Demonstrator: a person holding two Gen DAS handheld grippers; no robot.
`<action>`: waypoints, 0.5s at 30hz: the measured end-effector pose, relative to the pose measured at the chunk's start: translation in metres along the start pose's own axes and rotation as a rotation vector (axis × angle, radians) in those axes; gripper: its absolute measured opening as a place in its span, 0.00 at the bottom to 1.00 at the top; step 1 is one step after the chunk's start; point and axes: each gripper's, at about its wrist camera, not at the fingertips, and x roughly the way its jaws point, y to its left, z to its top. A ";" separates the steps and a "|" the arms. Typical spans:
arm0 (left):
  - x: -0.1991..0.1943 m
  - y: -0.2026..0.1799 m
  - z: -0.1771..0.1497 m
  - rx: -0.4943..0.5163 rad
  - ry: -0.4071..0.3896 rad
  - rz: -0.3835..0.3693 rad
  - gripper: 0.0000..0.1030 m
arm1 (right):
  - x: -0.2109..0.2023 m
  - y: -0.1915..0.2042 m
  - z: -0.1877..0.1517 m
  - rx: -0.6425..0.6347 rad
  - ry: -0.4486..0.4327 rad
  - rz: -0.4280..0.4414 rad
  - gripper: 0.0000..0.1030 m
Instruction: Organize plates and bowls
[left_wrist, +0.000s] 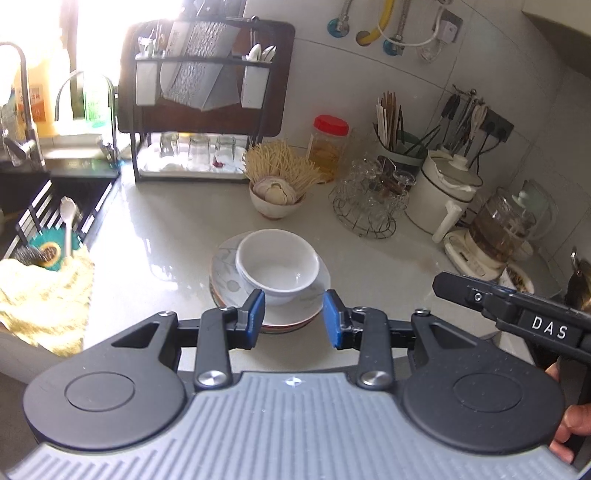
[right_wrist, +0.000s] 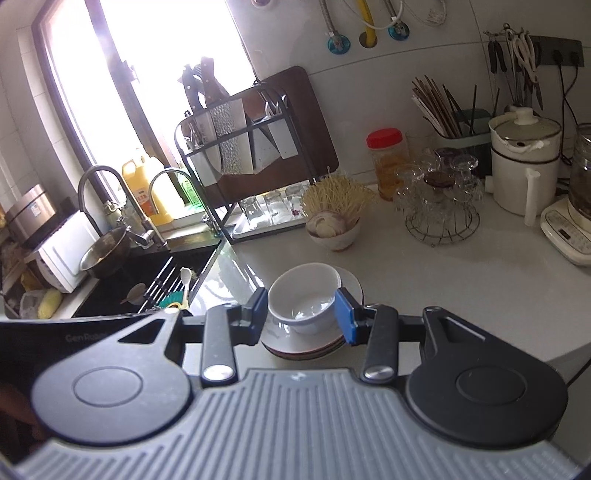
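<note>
White porcelain sat ahead of me: the bowl nested on a stack of plates near the bench front edge, presumably gathered for sorting. My left gripper and right gripper both hung partly open and empty, aimed at the stack from short of it.

Bowl on stacked plates, mid-worktop, with racks and pots behind.

The bowl sits on the stack of plates at the frame's centre, on the worktop. Behind it stands a small bowl of sticks; to that bowl's right, a jar, a wire basket of glasses and a lidded pot. The dish rack stands at upper left, the sink at left.
</note>
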 end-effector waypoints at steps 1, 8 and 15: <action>-0.002 0.000 -0.001 0.007 -0.003 0.006 0.40 | 0.000 0.001 -0.001 -0.007 0.007 0.003 0.43; -0.004 0.003 -0.015 0.000 0.025 0.006 0.50 | -0.002 0.006 -0.005 -0.036 0.032 -0.007 0.43; -0.009 0.003 -0.017 -0.010 0.022 0.032 0.80 | -0.003 0.002 -0.008 -0.030 0.067 -0.031 0.43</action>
